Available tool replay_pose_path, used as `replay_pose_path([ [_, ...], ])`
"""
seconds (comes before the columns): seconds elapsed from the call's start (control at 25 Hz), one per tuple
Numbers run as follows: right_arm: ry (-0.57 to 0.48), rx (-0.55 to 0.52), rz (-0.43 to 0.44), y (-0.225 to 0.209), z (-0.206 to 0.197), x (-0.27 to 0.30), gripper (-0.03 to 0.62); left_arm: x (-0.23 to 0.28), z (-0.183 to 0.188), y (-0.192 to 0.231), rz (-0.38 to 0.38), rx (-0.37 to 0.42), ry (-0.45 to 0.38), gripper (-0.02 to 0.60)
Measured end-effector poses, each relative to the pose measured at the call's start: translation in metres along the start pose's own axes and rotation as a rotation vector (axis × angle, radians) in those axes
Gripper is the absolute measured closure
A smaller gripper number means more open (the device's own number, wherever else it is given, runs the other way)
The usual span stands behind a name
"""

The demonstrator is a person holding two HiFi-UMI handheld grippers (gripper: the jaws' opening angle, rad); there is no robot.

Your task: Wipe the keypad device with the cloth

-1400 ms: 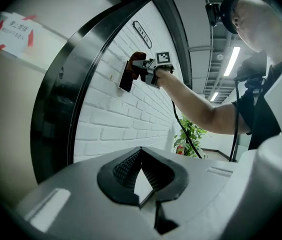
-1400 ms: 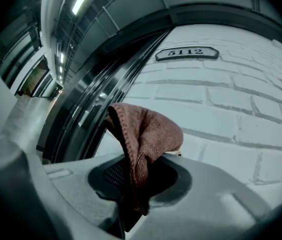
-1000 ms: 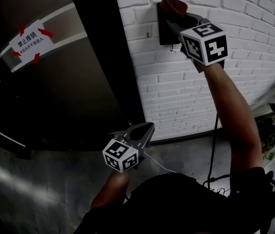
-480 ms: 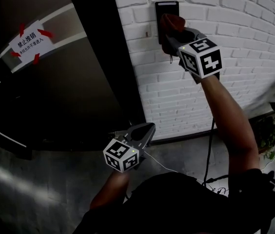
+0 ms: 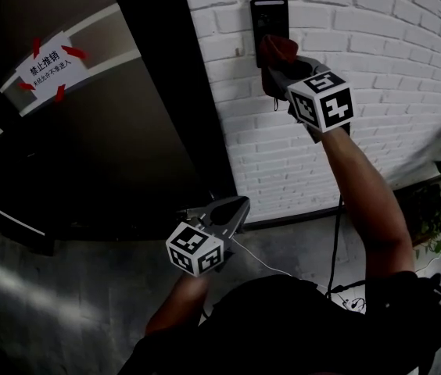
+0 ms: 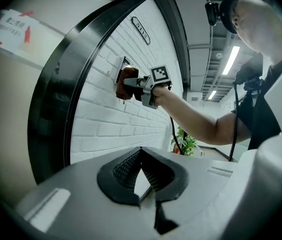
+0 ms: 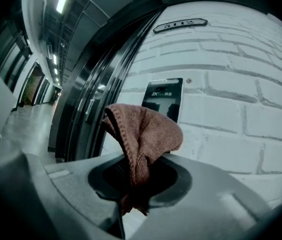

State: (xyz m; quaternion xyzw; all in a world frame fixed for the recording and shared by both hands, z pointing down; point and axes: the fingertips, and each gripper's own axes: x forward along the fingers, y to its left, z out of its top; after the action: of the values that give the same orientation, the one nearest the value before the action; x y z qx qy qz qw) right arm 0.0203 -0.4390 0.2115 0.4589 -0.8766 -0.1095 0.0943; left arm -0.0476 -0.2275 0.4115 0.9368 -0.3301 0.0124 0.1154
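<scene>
Bunched brown cloth (image 5: 277, 51) overlaps the lower part of the black wall-mounted keypad device (image 5: 269, 14)

Only a couple of readable bits here. The white sign (image 5: 46, 59) on the dark door (image 5: 127, 139) says 禁止推销, and the smaller line under it is too tiny to read. The keypad (image 7: 162, 98) has a logo starting "ZK", with the rest blurry. The plaque (image 7: 180, 25) on the brick wall (image 7: 241, 84) can't be read.

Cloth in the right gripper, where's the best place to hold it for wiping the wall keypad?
Probably grip the cloth by its gathered lower end, as the right gripper does, jaws pinching from both sides. That leaves the rounded fold bulging forward toward the keypad device.
</scene>
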Motion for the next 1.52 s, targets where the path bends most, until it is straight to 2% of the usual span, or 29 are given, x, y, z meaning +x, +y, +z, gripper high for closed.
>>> replay_pose_path([
  [0.36,0.078,0.030,-0.009,0.007,-0.039,0.006,0.526,-0.009,-0.003,0.001,-0.016,-0.001,0.006,0.565],
  [0.6,0.118,0.044,-0.037,0.008,-0.051,0.007,0.525,-0.022,-0.004,0.006,-0.028,0.000,0.008,0.565],
  [0.88,0.166,0.078,-0.046,0.030,-0.073,-0.017,0.525,-0.030,-0.012,0.001,-0.098,-0.015,0.013,0.565],
  [1.08,0.140,0.149,0.011,0.074,-0.107,-0.074,0.525,-0.039,-0.028,-0.006,-0.132,-0.009,0.034,0.565],
  [1.28,0.138,0.225,0.014,0.120,-0.151,-0.155,0.525,-0.052,-0.037,-0.023,-0.147,0.011,0.036,0.565],
  [1.52,0.140,0.289,0.018,0.154,-0.183,-0.237,0.525,-0.061,-0.039,-0.052,-0.094,0.011,0.001,0.565],
])
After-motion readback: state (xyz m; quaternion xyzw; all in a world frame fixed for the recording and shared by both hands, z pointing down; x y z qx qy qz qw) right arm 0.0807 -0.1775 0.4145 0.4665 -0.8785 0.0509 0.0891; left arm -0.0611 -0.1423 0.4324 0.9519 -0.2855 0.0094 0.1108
